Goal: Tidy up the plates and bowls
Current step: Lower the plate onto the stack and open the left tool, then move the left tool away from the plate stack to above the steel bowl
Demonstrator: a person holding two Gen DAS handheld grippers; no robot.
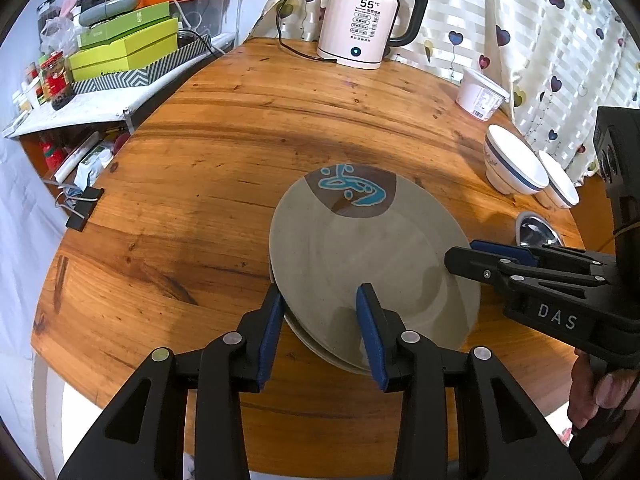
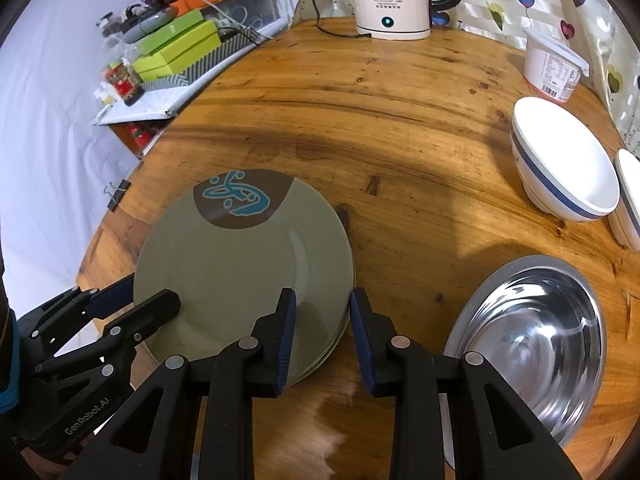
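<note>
The left gripper (image 1: 320, 336) straddles the near rim of the green plate (image 1: 372, 256), jaws spread and not pressing. The right gripper (image 2: 322, 340) brackets the opposite rim, also apart. The plate sits atop at least 1 other near the wooden table (image 1: 224, 140) edge, likely being squared. The steel bowl (image 2: 532, 340) and 2 white bowls (image 2: 564, 160) wait beside.

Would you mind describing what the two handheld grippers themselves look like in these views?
Both are matte black plastic tools with angular, triangular-cutout linkages and silver round pivot pins. Each finger ends in a flat dark-blue pad. The right gripper has white "DAS" lettering on its body; the left gripper reads "GenRobot.AI" on its side. A teal-blue cuff shows at the left wrist.
</note>
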